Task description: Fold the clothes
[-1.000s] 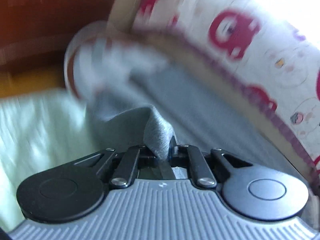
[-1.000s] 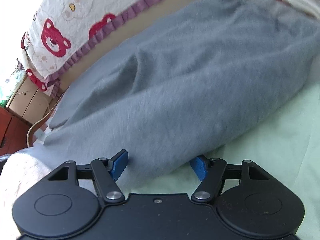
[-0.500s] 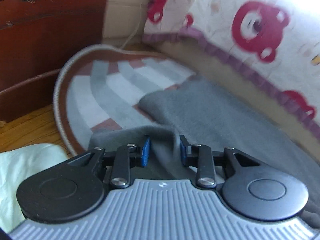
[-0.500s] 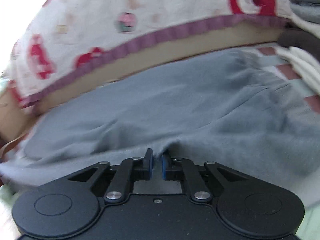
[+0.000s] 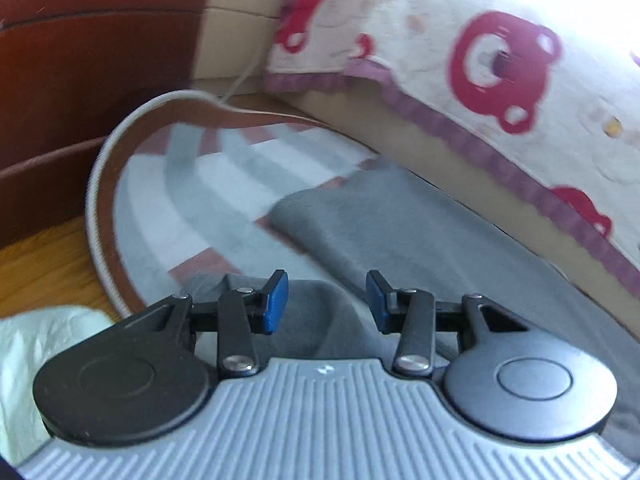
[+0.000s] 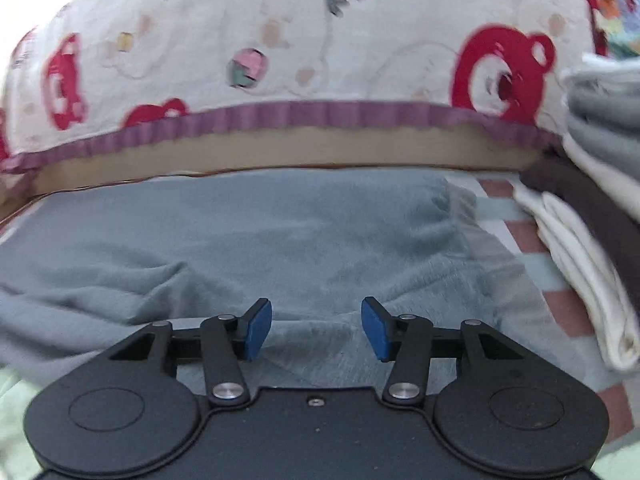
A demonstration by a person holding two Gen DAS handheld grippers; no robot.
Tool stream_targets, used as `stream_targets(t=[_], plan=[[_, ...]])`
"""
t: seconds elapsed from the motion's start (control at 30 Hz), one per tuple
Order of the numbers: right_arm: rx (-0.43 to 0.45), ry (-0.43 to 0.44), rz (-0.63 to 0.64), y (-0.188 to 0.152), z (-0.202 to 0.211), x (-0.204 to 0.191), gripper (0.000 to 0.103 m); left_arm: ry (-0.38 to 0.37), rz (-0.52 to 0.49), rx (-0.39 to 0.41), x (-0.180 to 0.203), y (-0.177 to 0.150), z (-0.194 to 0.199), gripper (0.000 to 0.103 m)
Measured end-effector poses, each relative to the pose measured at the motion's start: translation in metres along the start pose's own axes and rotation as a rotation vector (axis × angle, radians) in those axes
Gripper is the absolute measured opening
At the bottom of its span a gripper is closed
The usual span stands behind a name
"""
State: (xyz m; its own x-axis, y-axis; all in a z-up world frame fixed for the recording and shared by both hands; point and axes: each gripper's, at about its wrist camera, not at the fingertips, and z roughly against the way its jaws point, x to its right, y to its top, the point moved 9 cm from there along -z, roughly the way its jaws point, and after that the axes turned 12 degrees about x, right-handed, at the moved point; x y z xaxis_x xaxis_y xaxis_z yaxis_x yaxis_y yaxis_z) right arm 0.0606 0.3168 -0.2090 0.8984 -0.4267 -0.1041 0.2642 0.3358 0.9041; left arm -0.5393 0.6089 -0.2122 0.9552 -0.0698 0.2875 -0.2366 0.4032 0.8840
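Left wrist, left tool open, garment edge free

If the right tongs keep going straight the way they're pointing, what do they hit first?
Most likely the grey garment spread flat just ahead of the open right tongs. Beyond it stands the bear-print bedspread, though depth is hard to judge.

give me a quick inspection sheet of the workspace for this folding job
surface: striped rug with a brown border, on a wood floor
job's things: grey garment spread flat on the rug, creased near the grippers
clutter: stack of folded clothes at the right; pale green cloth at the left
grippers: left gripper open over a grey fold; right gripper open over the garment
cables: thin pale cord by the rug's far edge
surroundings: bear-print quilt with purple trim; dark red wooden furniture
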Motion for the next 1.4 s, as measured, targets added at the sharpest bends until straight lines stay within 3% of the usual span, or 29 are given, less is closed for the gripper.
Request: stream_targets(t=[0.1,0.17,0.3,0.4,0.43,0.5,0.53,0.57,0.6,0.7,0.8,0.87,0.93,0.97,1.0,1.03,1.07,1.13,1.2,1.3,1.4], plan=[[0.003,0.107,0.082,-0.006,0.025,-0.019,0.055,-0.021,-0.076,-0.004,0.014,-0.002,-0.010,0.042],[-0.042,0.156,0.139,-0.020,0.031,-0.034,0.054,-0.019,-0.112,-0.017,0.022,-0.003,-0.018,0.041],[-0.097,0.152,0.229,-0.037,0.015,-0.055,0.055,-0.042,-0.086,-0.092,0.029,-0.013,-0.027,0.039],[-0.144,0.123,0.312,-0.047,-0.013,-0.062,0.059,-0.023,-0.151,-0.146,0.026,-0.026,-0.025,0.039],[-0.164,0.109,0.347,-0.051,-0.024,-0.063,0.056,-0.019,-0.172,-0.154,0.024,-0.028,-0.022,0.041],[-0.195,0.065,0.384,-0.051,-0.051,-0.054,0.017,-0.027,-0.209,-0.156,0.020,-0.029,-0.014,0.042],[-0.210,0.043,0.402,-0.051,-0.064,-0.049,0.015,-0.033,-0.226,-0.151,0.019,-0.027,-0.010,0.043],[-0.215,0.044,0.367,-0.047,-0.072,-0.044,0.004,-0.037,-0.245,-0.139,0.017,-0.024,-0.005,0.046],[-0.218,0.032,0.337,-0.044,-0.079,-0.039,0.000,-0.044,-0.267,-0.118,0.017,-0.021,0.001,0.048],[-0.248,0.023,0.228,-0.043,-0.087,-0.027,0.000,-0.123,-0.341,-0.093,0.026,-0.017,0.016,0.058],[-0.248,0.021,0.163,-0.047,-0.084,-0.021,0.000,-0.246,-0.423,-0.176,0.042,-0.037,0.020,0.068],[-0.238,0.022,0.123,-0.049,-0.081,-0.017,0.000,-0.260,-0.475,-0.234,0.046,-0.054,0.013,0.071],[-0.227,0.046,0.109,-0.051,-0.077,-0.015,0.000,-0.209,-0.492,-0.259,0.041,-0.062,-0.003,0.072],[-0.221,0.065,0.134,-0.052,-0.075,-0.016,0.000,-0.182,-0.478,-0.265,0.036,-0.062,-0.013,0.068],[-0.221,0.085,0.169,-0.052,-0.073,-0.017,0.001,-0.158,-0.463,-0.273,0.032,-0.061,-0.022,0.058],[-0.220,0.104,0.205,-0.052,-0.071,-0.017,0.003,-0.139,-0.447,-0.287,0.029,-0.058,-0.027,0.017],[-0.222,0.118,0.233,-0.052,-0.067,-0.019,0.006,-0.121,-0.430,-0.300,0.027,-0.054,-0.033,0.005],[-0.221,0.132,0.281,-0.051,-0.057,-0.021,0.017,-0.104,-0.438,-0.273,0.029,-0.038,-0.034,0.004],[-0.211,0.147,0.330,-0.050,-0.045,-0.021,0.042,-0.094,-0.498,-0.192,0.038,-0.013,-0.023,0.004],[-0.199,0.170,0.415,-0.052,-0.031,-0.022,0.048,-0.079,-0.488,-0.061,0.043,0.033,-0.004,0.004],[-0.199,0.191,0.426,-0.053,-0.023,-0.021,0.048,-0.081,-0.488,-0.010,0.048,0.057,0.007,0.004]])
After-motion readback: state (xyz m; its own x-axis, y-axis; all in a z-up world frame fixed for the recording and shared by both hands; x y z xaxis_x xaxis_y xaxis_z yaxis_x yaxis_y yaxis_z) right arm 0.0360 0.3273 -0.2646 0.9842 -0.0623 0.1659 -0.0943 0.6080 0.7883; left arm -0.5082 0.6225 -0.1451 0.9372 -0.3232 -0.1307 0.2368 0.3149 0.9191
